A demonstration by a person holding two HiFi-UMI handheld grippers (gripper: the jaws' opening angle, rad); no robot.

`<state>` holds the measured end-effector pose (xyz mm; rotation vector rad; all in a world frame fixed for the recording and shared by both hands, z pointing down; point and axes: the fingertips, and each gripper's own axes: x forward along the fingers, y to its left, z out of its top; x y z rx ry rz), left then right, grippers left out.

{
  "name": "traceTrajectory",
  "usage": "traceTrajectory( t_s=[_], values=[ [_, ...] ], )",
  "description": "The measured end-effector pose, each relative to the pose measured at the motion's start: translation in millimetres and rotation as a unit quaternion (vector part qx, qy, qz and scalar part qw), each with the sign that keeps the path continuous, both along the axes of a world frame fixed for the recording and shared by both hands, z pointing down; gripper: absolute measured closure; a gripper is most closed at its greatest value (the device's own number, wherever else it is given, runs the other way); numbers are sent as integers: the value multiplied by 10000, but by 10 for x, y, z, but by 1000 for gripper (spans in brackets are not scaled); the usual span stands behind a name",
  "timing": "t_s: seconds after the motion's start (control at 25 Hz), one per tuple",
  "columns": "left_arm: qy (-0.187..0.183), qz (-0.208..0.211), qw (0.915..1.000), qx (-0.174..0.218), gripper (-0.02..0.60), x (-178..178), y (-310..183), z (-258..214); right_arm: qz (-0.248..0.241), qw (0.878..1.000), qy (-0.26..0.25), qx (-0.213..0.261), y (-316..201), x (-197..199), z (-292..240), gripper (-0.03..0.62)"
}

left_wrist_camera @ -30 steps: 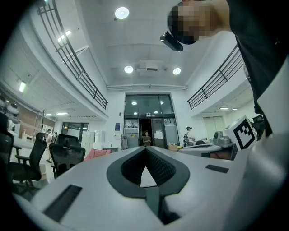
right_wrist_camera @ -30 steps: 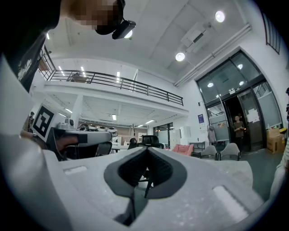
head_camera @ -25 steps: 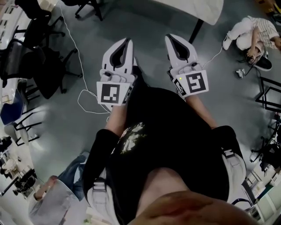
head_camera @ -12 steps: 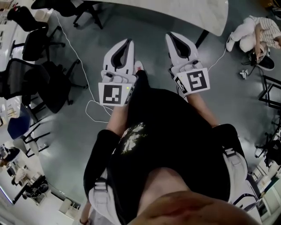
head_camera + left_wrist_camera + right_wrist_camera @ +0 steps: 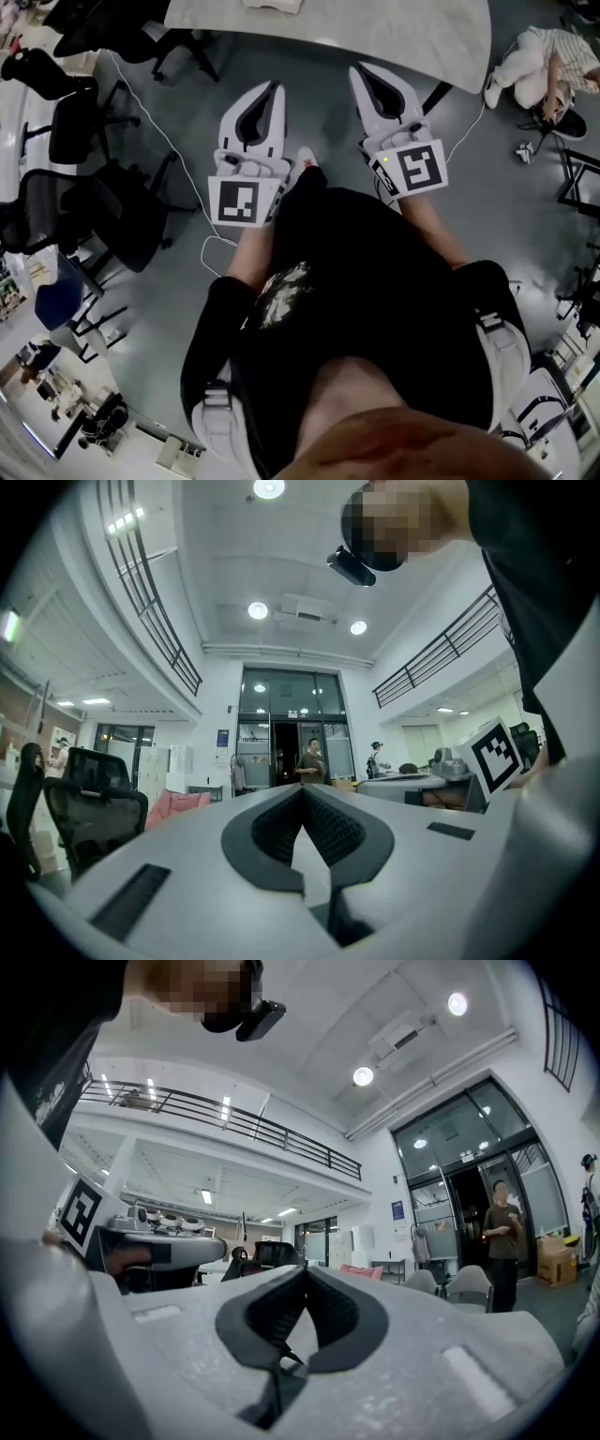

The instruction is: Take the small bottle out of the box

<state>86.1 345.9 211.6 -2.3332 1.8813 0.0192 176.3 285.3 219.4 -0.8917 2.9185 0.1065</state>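
Note:
Neither the small bottle nor the box shows in any view. In the head view my left gripper [image 5: 276,87] and right gripper [image 5: 358,71] are held side by side in front of the person's body, over grey floor. Their tips point toward a white table [image 5: 375,33]. Both are shut with nothing between the jaws. The left gripper view looks along the shut left gripper [image 5: 302,790] into a hall with glass doors. The right gripper view looks along the shut right gripper [image 5: 305,1271] into the same hall, with the left gripper's marker cube at its left.
Black office chairs [image 5: 89,141] stand at the left, and a white cable [image 5: 173,155] trails over the floor. A person [image 5: 544,61] sits on the floor at the top right. Another person [image 5: 503,1232] stands by the far doors.
The head view has shifted, so the white table has come further into view at the top and the chairs at the left have slid down. Both grippers stay shut and hold about the same place.

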Motion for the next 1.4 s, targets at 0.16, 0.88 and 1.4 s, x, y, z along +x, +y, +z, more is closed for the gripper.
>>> traceTrajectory(
  t_s=[0.16, 0.88, 1.4],
  values=[
    [39, 84, 10000, 32, 574, -292, -202, 44, 86, 10000, -4, 38, -183, -286, 18, 600],
    [252, 373, 9989, 130, 574, -1224, -949, 103, 204, 9995, 179, 168, -839, -1142, -2, 599],
    [194, 440, 9988, -126, 574, -1434, -1335, 383, 207, 9988, 437, -48, -1308, -1371, 409, 597]
  ],
)
